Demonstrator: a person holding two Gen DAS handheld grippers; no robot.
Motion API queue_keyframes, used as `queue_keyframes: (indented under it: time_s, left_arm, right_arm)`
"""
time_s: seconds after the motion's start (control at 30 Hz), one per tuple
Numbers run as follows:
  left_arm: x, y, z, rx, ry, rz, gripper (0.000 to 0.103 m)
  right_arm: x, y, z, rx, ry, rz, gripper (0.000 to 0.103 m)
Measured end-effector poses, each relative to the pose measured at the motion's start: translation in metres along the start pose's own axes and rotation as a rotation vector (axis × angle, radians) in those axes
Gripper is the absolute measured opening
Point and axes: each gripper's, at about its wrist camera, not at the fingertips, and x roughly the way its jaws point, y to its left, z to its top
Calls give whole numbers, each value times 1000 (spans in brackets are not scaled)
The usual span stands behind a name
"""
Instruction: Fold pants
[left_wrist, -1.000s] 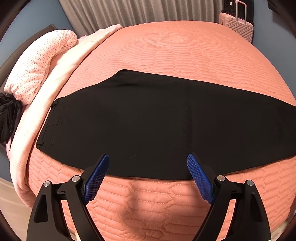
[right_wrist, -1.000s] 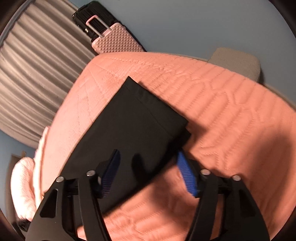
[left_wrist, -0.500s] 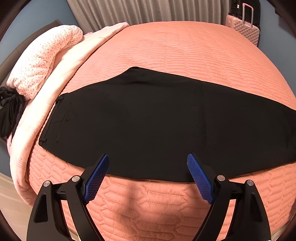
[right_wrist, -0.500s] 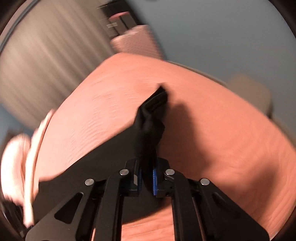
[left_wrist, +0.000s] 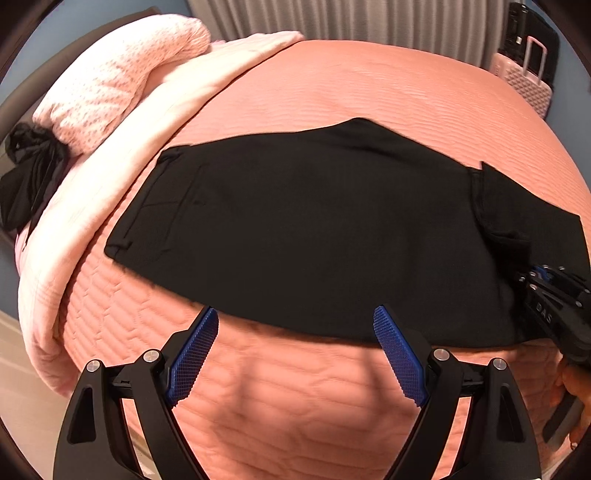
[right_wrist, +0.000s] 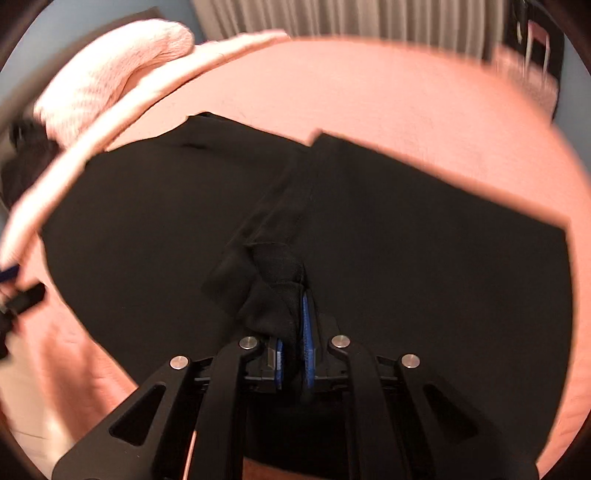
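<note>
Right wrist view: right gripper (right_wrist: 291, 354) pinches the black pants (right_wrist: 406, 258) hem, mid-fold, at lower centre. Left gripper (left_wrist: 295, 354) gapes empty. Next, I judge, lay the hem down squarely.

- The black pants (left_wrist: 295, 229) lie flat across the salmon quilted bed (left_wrist: 369, 92), waistband end toward the left.
- At the right, a leg end is folded back over the rest of the pants.
- The left claw (left_wrist: 295, 350) hangs wide apart over the near bedspread, just short of the pants' near edge, gripping nothing.
- The right claw (left_wrist: 535, 275) enters at the right edge, against the folded-over cloth.
- A pale pink blanket (left_wrist: 122, 147) and speckled pillow (left_wrist: 122, 77) lie at the left.
- A pink suitcase (left_wrist: 524, 81) stands beyond the bed, by the curtain (left_wrist: 369, 18).
</note>
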Motion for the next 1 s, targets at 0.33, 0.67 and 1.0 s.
queue_keyframes:
  time_s: [0.33, 0.67, 1.0]
  left_arm:
    - [18, 33, 2, -84, 6, -13, 84]
    - [11, 32, 6, -72, -16, -25, 84]
    - [9, 30, 3, -64, -14, -24, 84]
  right_arm:
    - [-2, 16, 4, -57, 36, -5, 8]
    - [-6, 36, -3, -140, 37, -95, 11]
    - [-3, 36, -4, -98, 39, -99, 12]
